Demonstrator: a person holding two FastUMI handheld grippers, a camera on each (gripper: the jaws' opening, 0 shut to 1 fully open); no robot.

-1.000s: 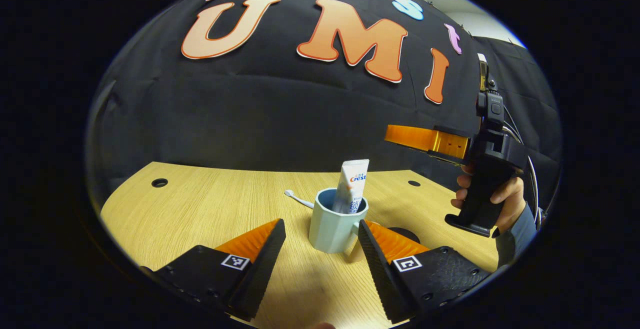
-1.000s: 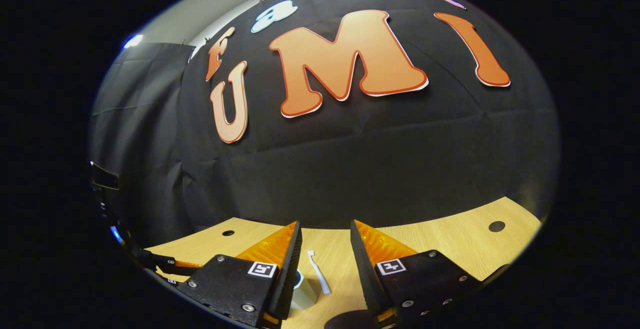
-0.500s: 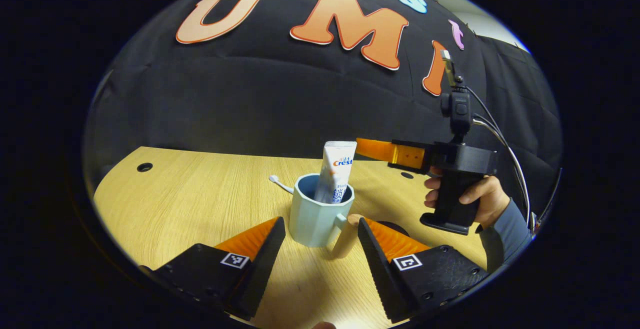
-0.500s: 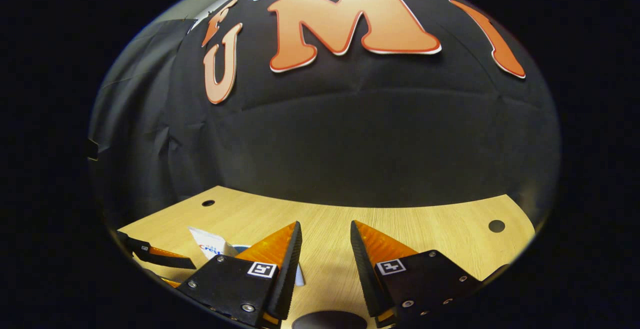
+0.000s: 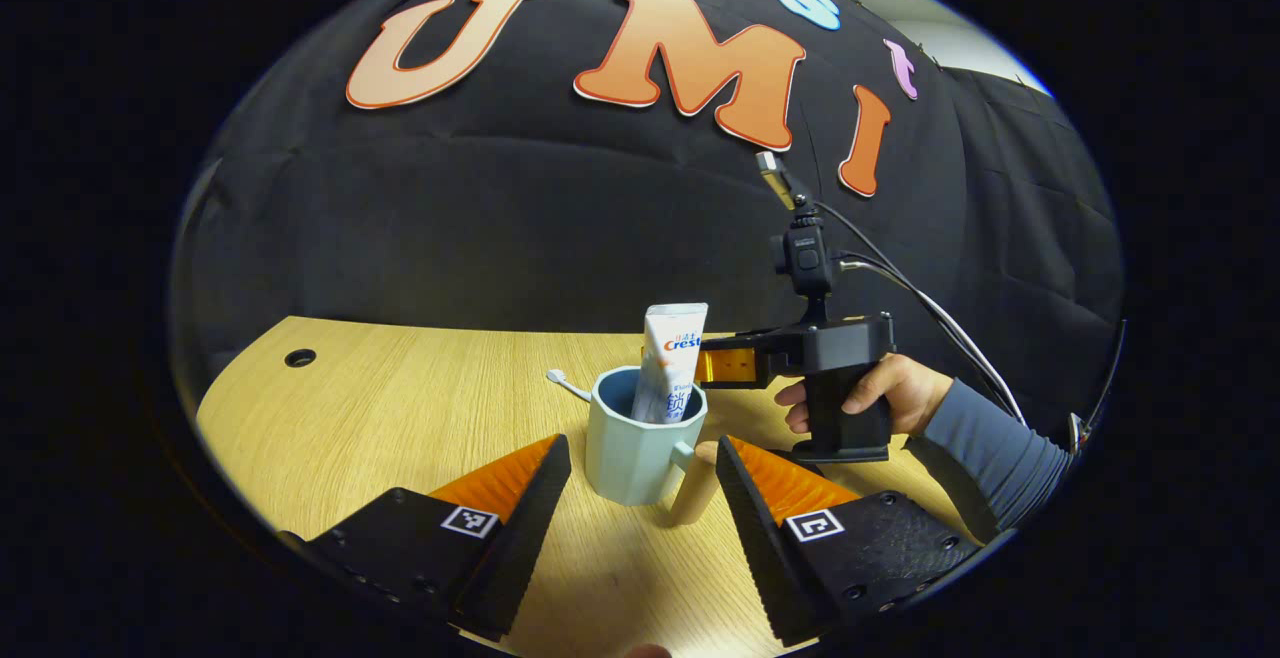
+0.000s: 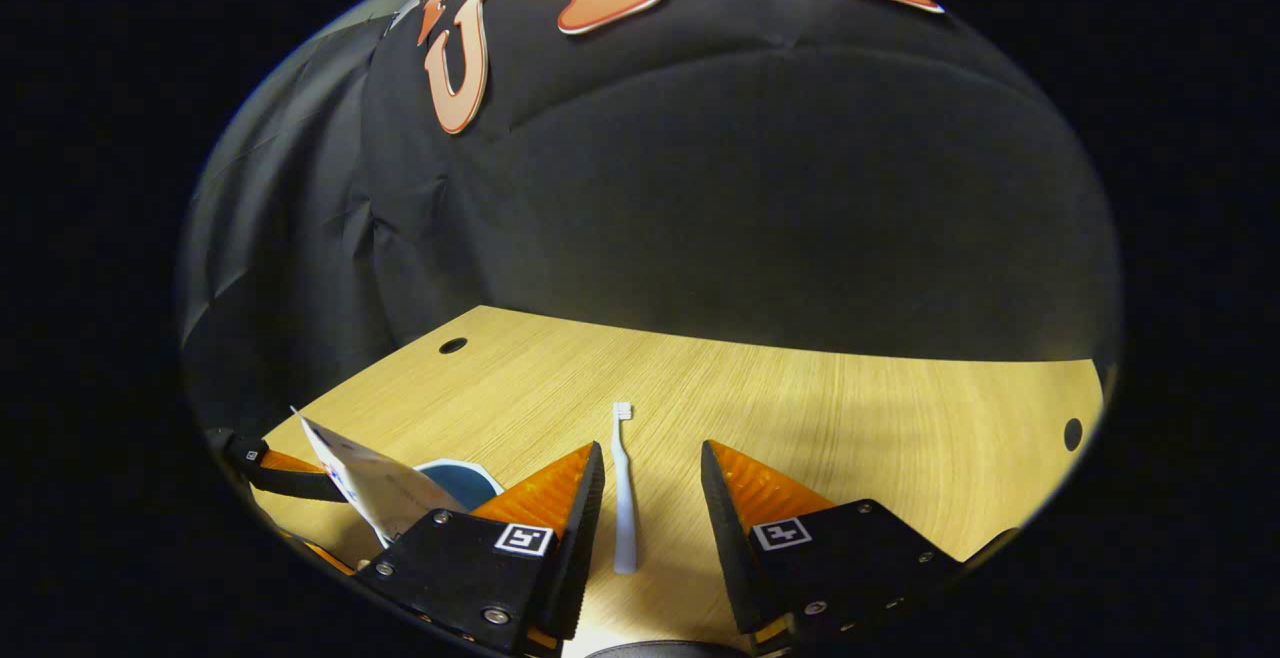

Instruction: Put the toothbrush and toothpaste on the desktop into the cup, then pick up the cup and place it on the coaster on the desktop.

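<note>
A pale blue cup [image 5: 636, 443] stands upright on the wooden desk [image 5: 420, 408] with the toothpaste tube [image 5: 670, 363] leaning in it. My left gripper [image 5: 640, 503] is open just in front of the cup, its fingers apart from it on either side. The white toothbrush [image 6: 623, 498] lies flat on the desk beyond the cup, with its head [image 5: 557, 378] poking out behind the cup. My right gripper [image 6: 650, 483] is open and low over the brush, whose handle runs between the fingertips. A hand holds that right gripper [image 5: 712, 360] behind the cup. The cup rim [image 6: 462, 475] and tube [image 6: 365, 478] lie to its left.
The desk has round holes [image 5: 300, 357] [image 6: 452, 345] [image 6: 1072, 433] near its far edge. A dark round shape [image 6: 655, 650] peeks in at the bottom of the right gripper view. A grey sleeve [image 5: 985, 438] reaches in from the right. The black cloth wall stands behind the desk.
The right gripper has come down and tilted toward the desk behind the cup, bringing the toothbrush between its open fingers. The left gripper has barely moved.
</note>
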